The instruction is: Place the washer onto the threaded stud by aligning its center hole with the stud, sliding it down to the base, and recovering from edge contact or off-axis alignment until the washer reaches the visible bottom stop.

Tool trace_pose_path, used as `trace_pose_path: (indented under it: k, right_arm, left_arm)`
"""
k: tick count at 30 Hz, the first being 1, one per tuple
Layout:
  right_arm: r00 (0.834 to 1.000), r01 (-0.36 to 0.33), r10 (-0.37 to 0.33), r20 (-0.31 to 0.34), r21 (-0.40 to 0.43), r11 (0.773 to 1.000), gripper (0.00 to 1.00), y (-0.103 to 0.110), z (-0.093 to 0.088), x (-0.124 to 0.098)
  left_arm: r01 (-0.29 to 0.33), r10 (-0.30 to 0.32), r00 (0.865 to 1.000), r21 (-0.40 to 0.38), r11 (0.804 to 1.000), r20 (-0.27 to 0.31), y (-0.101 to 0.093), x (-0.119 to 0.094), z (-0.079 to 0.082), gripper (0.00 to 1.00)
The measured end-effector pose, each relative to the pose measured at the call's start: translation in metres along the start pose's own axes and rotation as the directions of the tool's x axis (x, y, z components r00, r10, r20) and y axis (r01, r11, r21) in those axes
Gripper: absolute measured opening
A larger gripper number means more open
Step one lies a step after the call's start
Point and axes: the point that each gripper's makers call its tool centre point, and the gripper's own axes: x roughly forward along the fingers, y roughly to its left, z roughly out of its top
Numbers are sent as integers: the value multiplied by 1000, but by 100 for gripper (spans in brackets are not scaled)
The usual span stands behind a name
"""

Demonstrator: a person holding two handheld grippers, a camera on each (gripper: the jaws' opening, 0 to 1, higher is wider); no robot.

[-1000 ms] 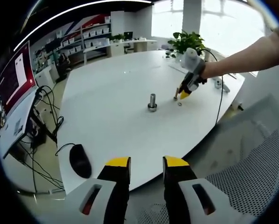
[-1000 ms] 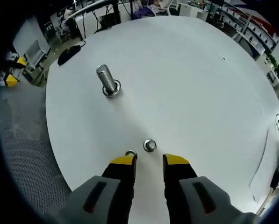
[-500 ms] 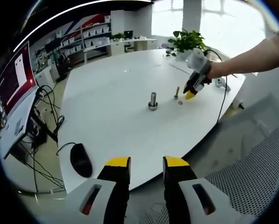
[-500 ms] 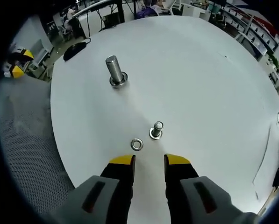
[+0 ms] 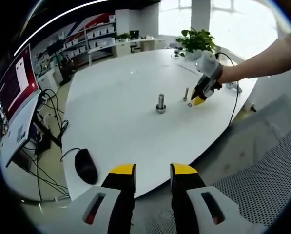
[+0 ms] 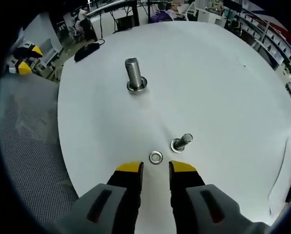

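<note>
Washer flat on desk, just beyond right gripper, fingers narrowly parted, empty, lined up for pickup. Large stud upright well beyond washer; small bolt beside washer. Left gripper idle off desk edge, gap narrow, empty.
</note>
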Motion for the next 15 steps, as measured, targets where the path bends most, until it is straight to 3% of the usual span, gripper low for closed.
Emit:
trace_pose_path:
  k: [4, 7, 9, 11, 15]
  right_arm:
    - [1000, -12, 12, -17, 5, 1000, 24, 1, -1, 7]
    - [1000, -14, 14, -12, 19, 1000, 23, -1, 0, 8]
    - [1000, -19, 19, 2, 56, 998, 22, -3, 3, 8]
    - [1000, -12, 13, -12, 30, 999, 22, -2, 1, 9]
    - [1000, -4, 4, -25, -2, 1000, 21, -1, -1, 10]
  left_arm:
    - [-11, 13, 999, 46, 999, -38, 0, 1, -5, 26]
    - [-24, 23, 999, 34, 999, 36, 2, -3, 9, 26]
    - [-16, 15, 1000, 20, 1000, 11, 1, -1, 3, 26]
    - [-17, 18, 1000, 39, 999, -20, 0, 1, -2, 26]
    - [-7, 7, 1000, 21, 1000, -1, 0, -1, 1, 26]
